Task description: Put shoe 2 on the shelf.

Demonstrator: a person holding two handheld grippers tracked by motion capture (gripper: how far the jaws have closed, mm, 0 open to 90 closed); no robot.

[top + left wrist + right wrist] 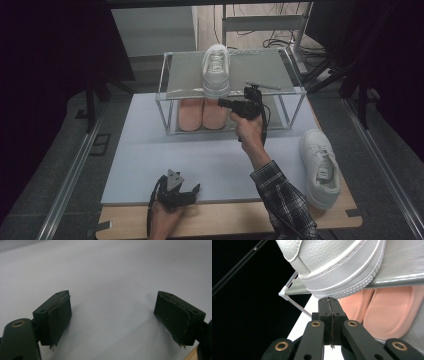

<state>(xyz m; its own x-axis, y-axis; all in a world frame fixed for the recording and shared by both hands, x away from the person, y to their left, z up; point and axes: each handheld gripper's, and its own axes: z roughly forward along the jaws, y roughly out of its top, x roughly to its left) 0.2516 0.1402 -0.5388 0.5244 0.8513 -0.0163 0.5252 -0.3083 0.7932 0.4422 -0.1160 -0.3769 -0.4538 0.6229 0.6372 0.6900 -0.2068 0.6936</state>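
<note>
A white sneaker (216,70) stands on the top shelf of a metal-framed shoe rack (260,70), its toe toward me and overhanging the shelf's front edge. My right gripper (220,102) is shut with nothing between its jaws. It points left, just below and in front of that toe. In the right gripper view the closed tips (328,300) sit right under the sneaker's (337,267) sole rim; whether they touch it I cannot tell. A pair of pink shoes (202,114) (387,310) lies on the lower shelf. My left gripper (192,192) (112,315) rests open over the white mat (112,270).
A second white sneaker (320,165) lies at the right of the table, partly on the white mat (200,155). A thin grey stick (263,85) lies on the top shelf's right side. Wooden table edge runs along the front; dark floor and cables surround the table.
</note>
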